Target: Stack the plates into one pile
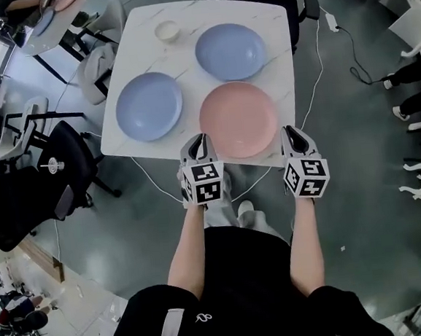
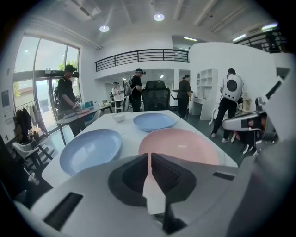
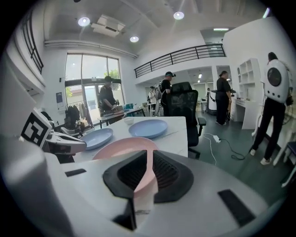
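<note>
Square white tabletop (image 1: 273,41) with faint grey veining, bearing four things, none touching another. Closest to the near edge, a pink plate (image 1: 238,119); left of it and slightly farther back, the left blue plate (image 1: 149,106); beyond the pink one, toward the far right, the far blue plate (image 1: 230,51). Near the far edge, left of that plate, a small white bowl (image 1: 167,31), upright.

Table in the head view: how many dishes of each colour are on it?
Blue plates: 2
Pink plate: 1
White bowl: 1
Total: 4
</note>
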`<state>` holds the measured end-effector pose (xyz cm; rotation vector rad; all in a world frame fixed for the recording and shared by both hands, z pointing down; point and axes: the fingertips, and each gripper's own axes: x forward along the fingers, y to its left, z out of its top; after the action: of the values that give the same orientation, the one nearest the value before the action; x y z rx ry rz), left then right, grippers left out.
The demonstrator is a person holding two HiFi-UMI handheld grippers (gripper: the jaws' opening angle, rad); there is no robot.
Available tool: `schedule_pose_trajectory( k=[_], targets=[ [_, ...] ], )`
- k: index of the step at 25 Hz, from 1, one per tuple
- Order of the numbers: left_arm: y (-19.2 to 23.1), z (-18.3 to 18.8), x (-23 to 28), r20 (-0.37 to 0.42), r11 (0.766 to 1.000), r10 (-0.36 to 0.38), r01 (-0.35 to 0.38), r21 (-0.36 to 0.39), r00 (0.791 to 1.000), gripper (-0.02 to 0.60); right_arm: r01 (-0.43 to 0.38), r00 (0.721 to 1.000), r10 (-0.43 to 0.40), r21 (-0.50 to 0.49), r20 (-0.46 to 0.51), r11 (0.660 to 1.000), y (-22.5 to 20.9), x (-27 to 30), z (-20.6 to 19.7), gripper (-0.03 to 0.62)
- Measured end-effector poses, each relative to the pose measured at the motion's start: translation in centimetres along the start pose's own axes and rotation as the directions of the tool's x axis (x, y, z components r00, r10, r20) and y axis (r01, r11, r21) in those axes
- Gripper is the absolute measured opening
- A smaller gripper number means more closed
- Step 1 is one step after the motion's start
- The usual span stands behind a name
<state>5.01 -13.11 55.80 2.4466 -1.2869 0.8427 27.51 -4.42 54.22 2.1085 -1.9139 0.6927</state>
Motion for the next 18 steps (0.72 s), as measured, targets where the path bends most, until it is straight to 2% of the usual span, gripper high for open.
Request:
schedule_pose_trajectory(
  k=[4, 10, 14, 18],
  targets=[
    [0.9, -1.5, 2.7, -0.068, 0.999, -0.018, 0.016, -0.033, 0.998, 0.093, 0.034, 0.997, -0.031, 0.038, -0.065, 0.999, -1.0, 2.6, -1.7, 0.069],
    [1.9, -2.8, 5.1, -0.134, 0.999, -0.017, 0.01, -0.052, 0.991, 0.094, 0.088, 0.987, -0.074, 0.098, -0.143, 0.991, -2.1, 4.6, -4.5, 0.077],
    [1.5, -3.5, 6.1, -0.156, 0.992, -0.042, 0.023, -0.122, 0.987, 0.086, 0.096, 0.982, -0.073, 0.129, -0.172, 0.987, -2.2, 5.5, -5.8, 0.077],
    [1.4, -3.8, 6.4, -0.166, 0.986, -0.033, 0.005, -0.166, 0.986, 0.083, 0.108, 0.98, -0.084, 0.126, -0.181, 0.986, -1.9, 5.9, -6.2, 0.055]
  ],
)
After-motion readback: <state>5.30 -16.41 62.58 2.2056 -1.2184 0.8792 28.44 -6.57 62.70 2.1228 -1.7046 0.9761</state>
